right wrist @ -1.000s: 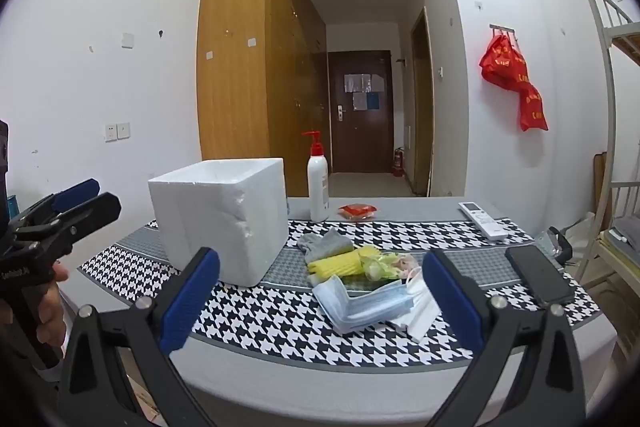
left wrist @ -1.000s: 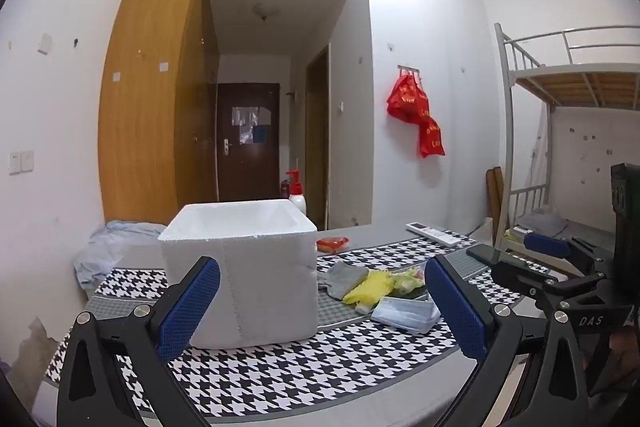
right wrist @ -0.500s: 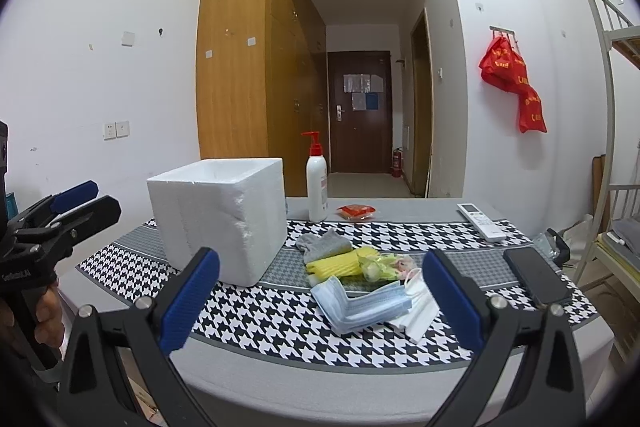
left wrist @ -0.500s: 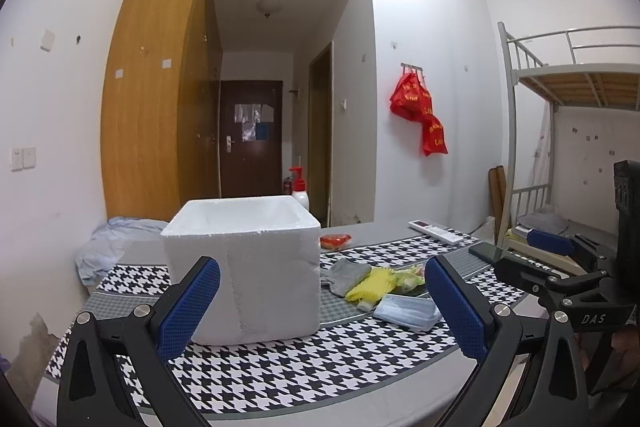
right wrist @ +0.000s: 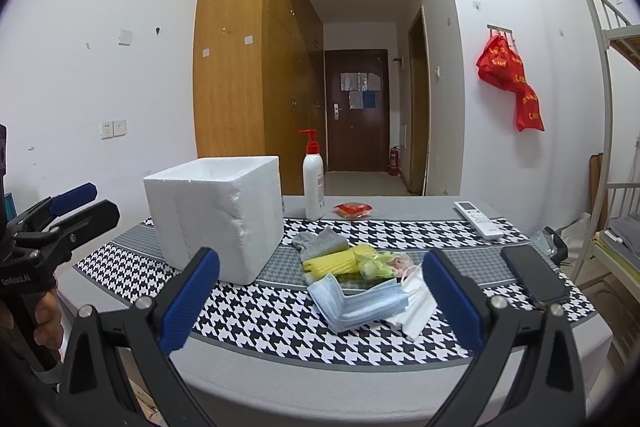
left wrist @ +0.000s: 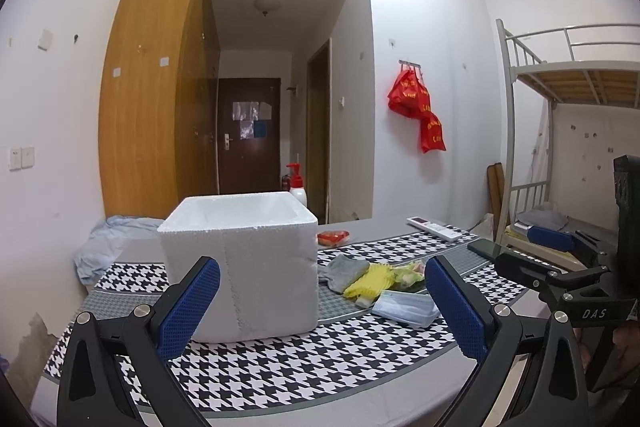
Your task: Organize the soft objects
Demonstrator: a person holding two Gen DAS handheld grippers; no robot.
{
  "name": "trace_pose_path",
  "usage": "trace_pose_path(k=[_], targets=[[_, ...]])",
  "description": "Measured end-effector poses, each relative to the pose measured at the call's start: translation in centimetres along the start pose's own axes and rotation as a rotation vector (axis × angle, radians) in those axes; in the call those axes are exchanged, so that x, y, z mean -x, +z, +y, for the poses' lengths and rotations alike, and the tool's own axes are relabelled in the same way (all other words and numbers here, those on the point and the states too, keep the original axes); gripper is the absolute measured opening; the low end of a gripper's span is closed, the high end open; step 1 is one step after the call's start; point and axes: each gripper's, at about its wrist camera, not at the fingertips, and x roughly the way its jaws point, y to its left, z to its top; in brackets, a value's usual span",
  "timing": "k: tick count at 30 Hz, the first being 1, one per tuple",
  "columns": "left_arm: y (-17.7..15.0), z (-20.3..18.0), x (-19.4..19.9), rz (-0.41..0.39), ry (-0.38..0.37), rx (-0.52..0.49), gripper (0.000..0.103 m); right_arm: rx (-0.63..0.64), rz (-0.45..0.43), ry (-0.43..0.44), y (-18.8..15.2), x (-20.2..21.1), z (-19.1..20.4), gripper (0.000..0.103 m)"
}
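Note:
A white foam box point(left wrist: 240, 263) point(right wrist: 218, 217) stands open-topped on the houndstooth cloth. To its right lies a heap of soft things: a grey sock point(right wrist: 320, 243) point(left wrist: 344, 271), a yellow cloth point(right wrist: 332, 261) point(left wrist: 366, 279), a crinkly green-pink bag point(right wrist: 380, 261), a stack of blue face masks point(right wrist: 356, 301) point(left wrist: 404, 307) and white masks point(right wrist: 416, 307). My left gripper point(left wrist: 320, 303) is open and empty, held before the box. My right gripper point(right wrist: 320, 301) is open and empty, short of the masks.
A pump bottle point(right wrist: 313, 187), a red packet point(right wrist: 352, 209), a remote point(right wrist: 478, 219) and a black phone point(right wrist: 534, 277) lie on the table point(right wrist: 320, 359). A bunk bed point(left wrist: 560, 131) stands right. Each gripper shows at the edge of the other's view.
Both views have shifted only slightly; the left gripper has tilted down a touch toward the table. Nothing on the table has moved, and both grippers stay open.

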Motion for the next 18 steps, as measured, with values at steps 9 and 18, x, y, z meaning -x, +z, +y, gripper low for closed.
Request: trace_pose_path(k=[9,18], targets=[[-0.07,0.01,-0.3,0.013,-0.007,-0.001,0.102,-0.017,0.011,-0.002,-0.04,-0.13,-0.36,0.103],[-0.19,-0.46,-0.35,0.018,-0.015,-0.013,0.102,-0.017,0.011,-0.01,-0.12,-0.04,-0.59,0.103]])
